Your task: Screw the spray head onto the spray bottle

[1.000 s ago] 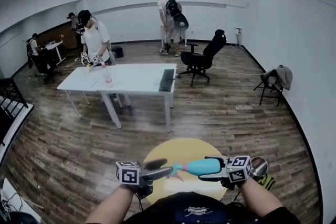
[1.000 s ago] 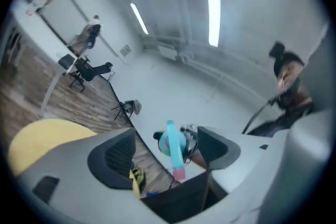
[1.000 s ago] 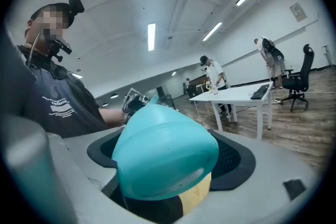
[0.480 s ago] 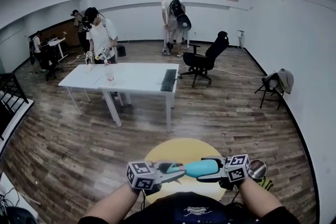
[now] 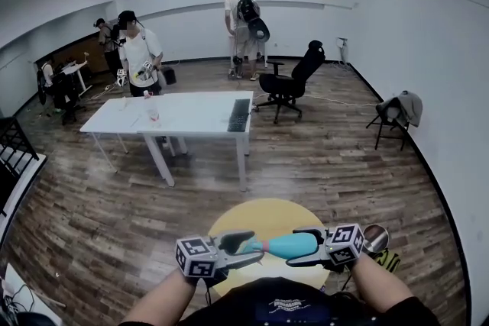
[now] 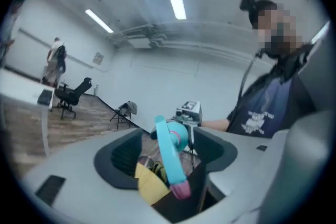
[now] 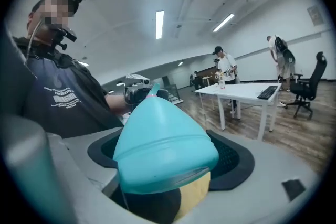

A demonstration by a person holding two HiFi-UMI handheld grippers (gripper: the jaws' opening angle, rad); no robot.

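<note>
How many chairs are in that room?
2. A black office chair stands right of the white table; a folding chair draped with clothing stands near the right wall. Others may be hidden at the far left.

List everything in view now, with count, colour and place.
spray bottle: one, teal, sideways in the right gripper
spray head: one, teal and pink, at the bottle's left end
round table: one, yellow, below the grippers
long table: one, white, mid-room
keyboard: one, black, on the long table
office chair: one, black, beyond the long table
folding chair: one, dark, by the right wall
people: at least three, far side of room
left gripper: one, grey, jaws opening, spray head between them
right gripper: one, grey, shut on the spray bottle
</note>
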